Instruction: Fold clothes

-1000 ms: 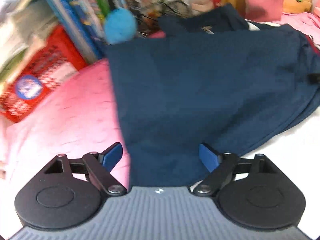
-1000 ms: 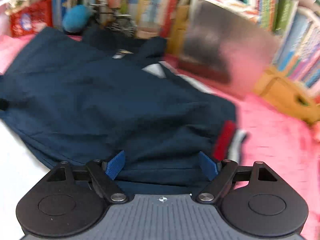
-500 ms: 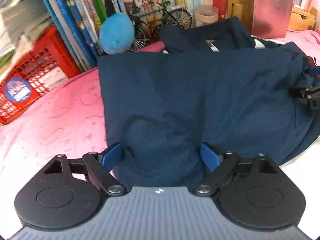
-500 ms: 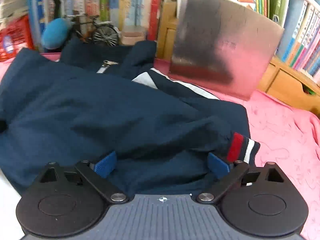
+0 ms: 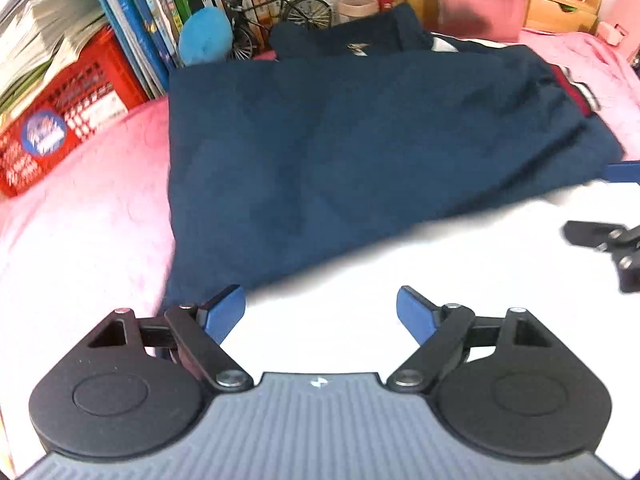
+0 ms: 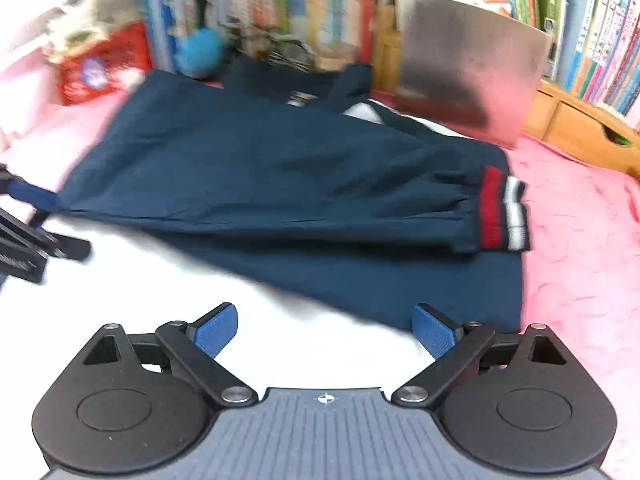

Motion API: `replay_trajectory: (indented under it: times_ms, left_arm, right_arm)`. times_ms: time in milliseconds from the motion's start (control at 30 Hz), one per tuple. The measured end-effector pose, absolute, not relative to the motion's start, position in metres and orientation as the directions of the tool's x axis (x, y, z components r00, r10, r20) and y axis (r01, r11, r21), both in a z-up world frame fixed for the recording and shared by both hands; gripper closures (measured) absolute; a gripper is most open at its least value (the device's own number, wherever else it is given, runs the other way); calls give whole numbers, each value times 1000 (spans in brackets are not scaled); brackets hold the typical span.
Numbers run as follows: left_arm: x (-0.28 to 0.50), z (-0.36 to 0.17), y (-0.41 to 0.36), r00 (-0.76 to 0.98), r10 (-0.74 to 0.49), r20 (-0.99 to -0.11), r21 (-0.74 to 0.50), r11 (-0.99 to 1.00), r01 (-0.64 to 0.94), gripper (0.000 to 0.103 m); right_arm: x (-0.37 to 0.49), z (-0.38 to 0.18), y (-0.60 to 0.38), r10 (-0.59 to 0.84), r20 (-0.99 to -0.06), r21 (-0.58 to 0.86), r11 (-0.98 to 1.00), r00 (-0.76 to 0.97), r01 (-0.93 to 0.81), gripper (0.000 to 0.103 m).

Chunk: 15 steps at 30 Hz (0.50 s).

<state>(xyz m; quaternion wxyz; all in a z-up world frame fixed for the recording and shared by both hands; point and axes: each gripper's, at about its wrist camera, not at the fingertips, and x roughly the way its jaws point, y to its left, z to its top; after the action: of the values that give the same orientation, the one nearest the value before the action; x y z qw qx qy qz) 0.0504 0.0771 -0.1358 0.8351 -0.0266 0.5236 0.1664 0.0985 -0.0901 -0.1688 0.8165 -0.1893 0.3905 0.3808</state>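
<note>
A navy jacket (image 5: 340, 148) lies folded over on the pink bedspread (image 5: 80, 220), with a red and white striped cuff (image 6: 500, 208) at its right side. My left gripper (image 5: 320, 312) is open and empty just in front of the jacket's near left corner. My right gripper (image 6: 324, 328) is open and empty just in front of the near right edge of the jacket (image 6: 280, 184). Each gripper shows at the edge of the other's view, the right one in the left wrist view (image 5: 608, 236) and the left one in the right wrist view (image 6: 28, 236).
Books (image 5: 168, 8) line the back. A red crate (image 5: 60, 120), a blue ball (image 5: 204, 36) and a model bicycle (image 5: 280, 16) stand behind the jacket. A metal panel (image 6: 468, 72) and a wooden box (image 6: 580, 132) stand at the back right. A white surface (image 6: 200, 300) lies in front.
Both grippers have drawn back from over the jacket toward me. The jacket now lies free ahead of the open fingers, with white surface between them.
</note>
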Motion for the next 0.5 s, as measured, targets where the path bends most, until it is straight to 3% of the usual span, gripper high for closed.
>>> replay_trajectory:
  times_ms: [233,300,500]
  left_arm:
    - [18,-148,50,324,271,-906,145,920,-365,14]
    - [10,-147,47,301,273,-914,145,912,-384,14]
    - [-1,-140,35,264,272,-925,153,905,-396,14]
  right_arm:
    - [45,-189,-101,513,-802,-20,488,305,-873,5]
    - [43,-189,-121,506,-807,-10,502,303,-865,0]
    - [33,-177,-163,397,-849,-39,612,349,-790,0]
